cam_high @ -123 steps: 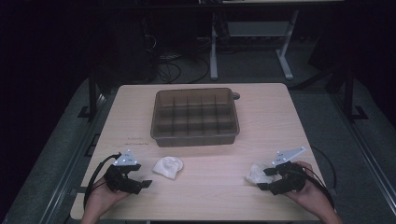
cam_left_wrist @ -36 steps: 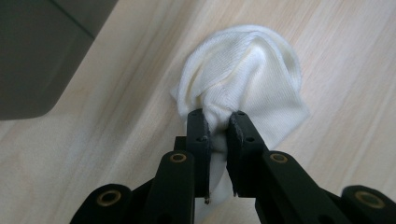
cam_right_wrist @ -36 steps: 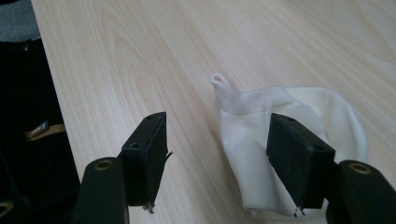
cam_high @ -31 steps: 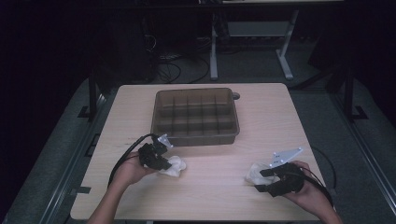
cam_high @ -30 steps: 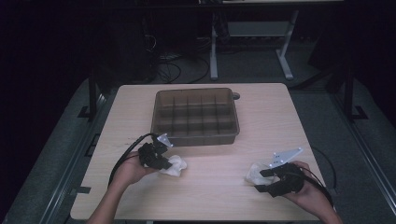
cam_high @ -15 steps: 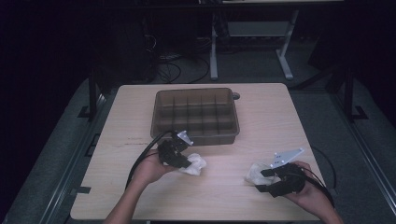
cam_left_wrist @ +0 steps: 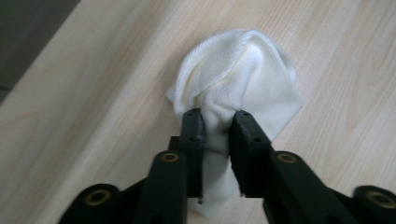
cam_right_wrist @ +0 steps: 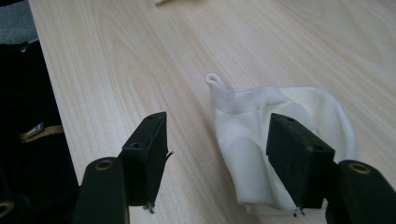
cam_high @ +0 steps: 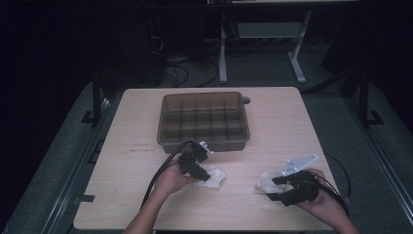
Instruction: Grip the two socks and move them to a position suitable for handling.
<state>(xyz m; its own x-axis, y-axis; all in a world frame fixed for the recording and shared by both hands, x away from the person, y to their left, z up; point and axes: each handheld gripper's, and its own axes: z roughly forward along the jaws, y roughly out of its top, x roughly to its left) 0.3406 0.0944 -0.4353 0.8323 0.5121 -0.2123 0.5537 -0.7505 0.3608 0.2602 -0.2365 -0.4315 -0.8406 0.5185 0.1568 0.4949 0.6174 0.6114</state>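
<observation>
Your left claw [cam_left_wrist: 215,126] is pinched narrow on a fold of the white sock [cam_left_wrist: 243,84], the two black jaws squeezing bunched knit between them while the rest of the sock balloons out ahead on the pale wood table [cam_left_wrist: 70,116]. In the high view that left claw [cam_high: 198,171] sits just in front of the brown compartment tray [cam_high: 203,119], your left hand [cam_high: 171,179] coming up from the bottom edge with the forearm angled toward the middle of the table and the black cable [cam_high: 165,163] looping back over it; the sock [cam_high: 212,176] lies to the claw's right, touching it.

Your right claw [cam_right_wrist: 219,144] stands wide, gripping nothing. One jaw hangs over bare wood, the other over the edge of a second white sock [cam_right_wrist: 261,140], whose ribbed cuff with a small loop points away from you. From above, the right claw [cam_high: 272,187] rests near the table's front right, your right hand [cam_high: 316,195] wrapped around it and the grey plate [cam_high: 298,163] tilted on top, the second sock [cam_high: 267,179] just to its left.

The high view is dim, so whether the left-hand sock is lifted or lying on the table is hard to say; it seems to lie on it. The tray's cells look dark, and I cannot make out their contents.
</observation>
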